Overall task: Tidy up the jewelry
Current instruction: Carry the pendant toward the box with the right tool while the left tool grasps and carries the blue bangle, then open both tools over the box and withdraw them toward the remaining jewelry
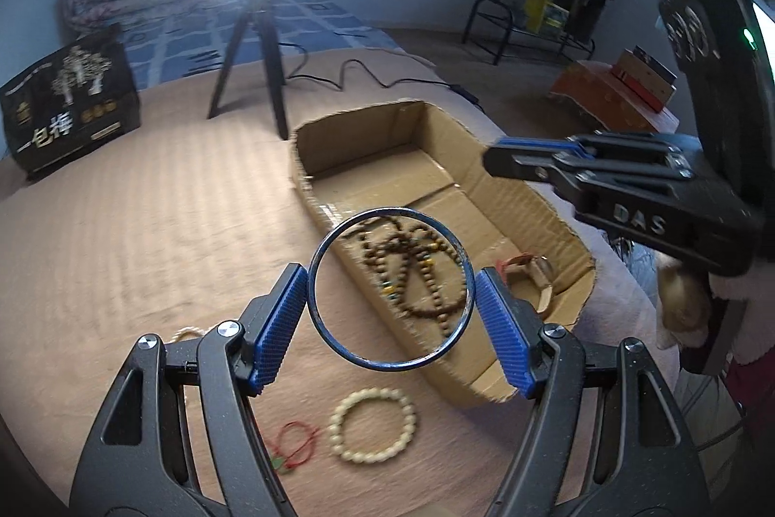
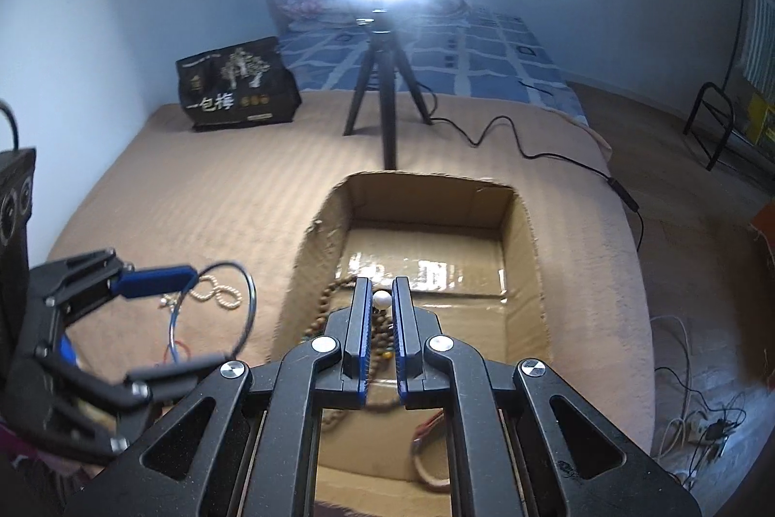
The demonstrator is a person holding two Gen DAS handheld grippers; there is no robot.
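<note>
The left gripper (image 1: 391, 325) is held low over the bed (image 1: 145, 216), pointed forward and slightly down, its tips level with the near left edge of the cardboard box (image 1: 528, 197). Its jaws are spread wide and are clamped on a thin blue metal bangle (image 1: 319, 255), which is pressed between the two blue ribbed pads (image 1: 278, 330) and stands nearly upright, its opening facing the camera. Through the bangle a tangle of brown wooden bead strands (image 1: 421, 270) is seen on the floor of the box, ahead of the jaws. Below and just ahead of the jaws, on the bed, lie a cream bead bracelet (image 1: 373, 425) and, to its left, a thin red cord (image 1: 295, 444), blurred.

The right gripper (image 2: 382, 301) is held over the near part of the box (image 2: 523, 236), pointing forward and down into it. Its jaws are drawn close together, and a small white bead (image 2: 381, 300) is pinched between their tips. Brown beads (image 2: 334, 291) are seen directly under and to the left of the jaws on the box floor. A tan ring-shaped bracelet (image 2: 428, 468) lies in the near right of the box, beneath the gripper body. In the right wrist view the left gripper (image 2: 203, 313) is seen to the left with the bangle (image 2: 252, 299) in it, above a cream bead string (image 2: 223, 296) on the bed.
</note>
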